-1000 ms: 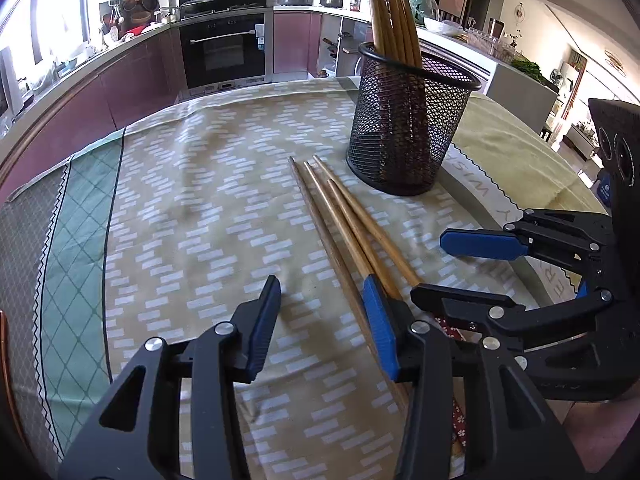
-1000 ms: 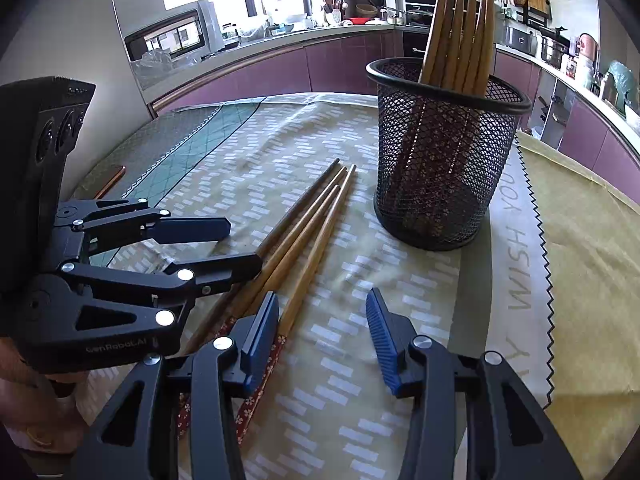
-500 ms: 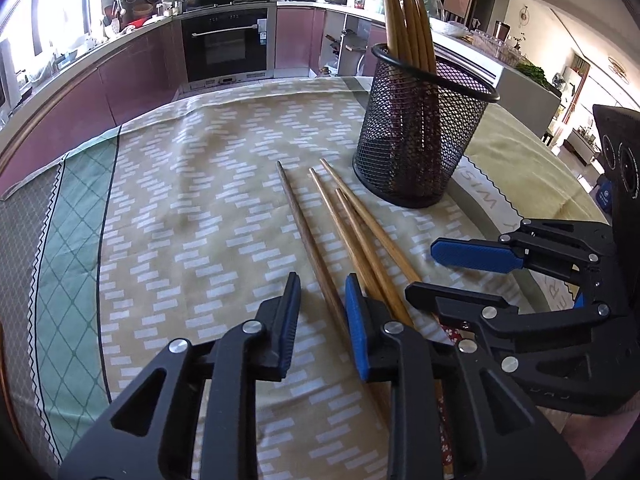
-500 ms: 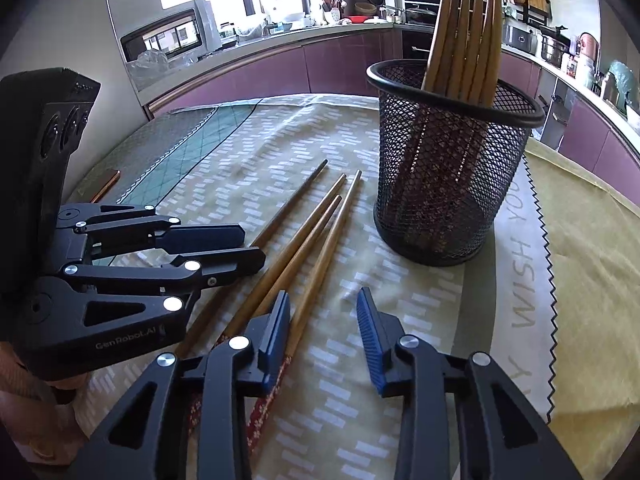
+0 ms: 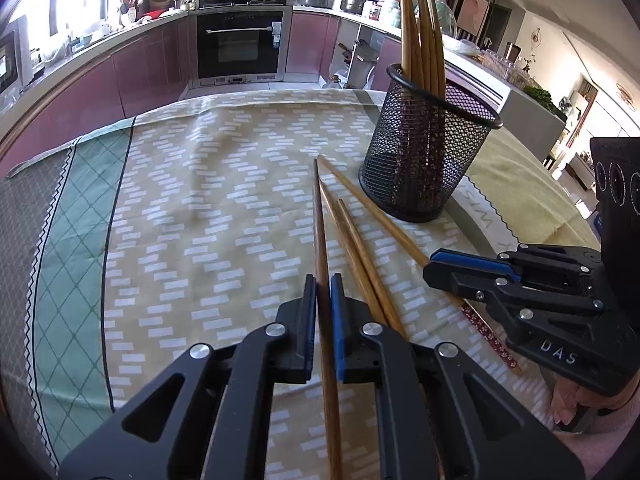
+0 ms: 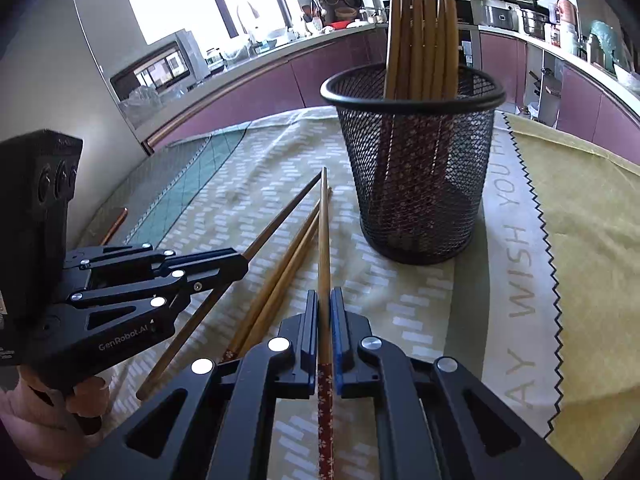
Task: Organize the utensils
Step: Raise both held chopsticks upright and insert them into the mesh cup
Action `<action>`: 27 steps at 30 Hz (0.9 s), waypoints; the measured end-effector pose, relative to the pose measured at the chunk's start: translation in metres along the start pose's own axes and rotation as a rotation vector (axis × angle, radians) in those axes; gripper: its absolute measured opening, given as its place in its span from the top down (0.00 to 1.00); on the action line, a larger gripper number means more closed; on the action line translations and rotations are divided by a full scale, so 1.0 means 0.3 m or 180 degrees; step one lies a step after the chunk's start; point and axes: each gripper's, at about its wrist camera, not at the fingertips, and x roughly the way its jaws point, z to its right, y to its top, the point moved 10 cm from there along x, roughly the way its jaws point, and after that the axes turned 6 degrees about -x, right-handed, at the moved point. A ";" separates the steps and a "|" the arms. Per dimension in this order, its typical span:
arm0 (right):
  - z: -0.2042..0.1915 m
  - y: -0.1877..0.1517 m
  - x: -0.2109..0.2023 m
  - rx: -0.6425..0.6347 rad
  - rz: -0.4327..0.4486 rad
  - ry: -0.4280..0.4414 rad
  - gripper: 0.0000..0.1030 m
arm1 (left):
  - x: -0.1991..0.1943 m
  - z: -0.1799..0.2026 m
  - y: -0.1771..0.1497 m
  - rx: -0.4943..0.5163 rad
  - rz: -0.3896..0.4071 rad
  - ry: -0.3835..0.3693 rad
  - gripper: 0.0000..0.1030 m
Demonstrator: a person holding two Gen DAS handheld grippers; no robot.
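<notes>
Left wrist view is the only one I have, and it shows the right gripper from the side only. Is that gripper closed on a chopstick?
Observer: Yes. The right gripper is shut on a light chopstick, pinching bare wood just ahead of its red flowered handle.
Operator: Where does its tip point?
Observer: Forward, ending just left of the mesh holder, not over its rim.
Operator: And the rear end of the dark chopstick in the left gripper?
Observer: It sticks out well behind that gripper, with no red pattern visible on it.
</notes>
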 end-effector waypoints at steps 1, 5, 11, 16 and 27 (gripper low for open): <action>-0.003 0.001 -0.011 0.0006 0.0027 0.0026 0.95 | -0.005 0.000 -0.003 0.0002 0.0004 -0.0009 0.92; -0.021 -0.009 -0.035 -0.0024 0.0059 0.0141 0.95 | -0.012 0.006 -0.030 -0.0004 -0.0053 -0.0091 0.93; -0.048 -0.033 -0.004 -0.0084 -0.0101 0.0246 0.95 | -0.008 0.025 -0.057 0.0048 -0.0122 -0.0138 0.93; -0.053 -0.025 0.030 -0.0166 -0.0201 0.0187 0.92 | 0.016 0.018 -0.050 0.0128 -0.0159 -0.0044 0.91; -0.054 0.016 0.069 -0.0227 -0.0215 0.0177 0.94 | 0.053 0.033 -0.007 0.0186 -0.0166 -0.0005 0.92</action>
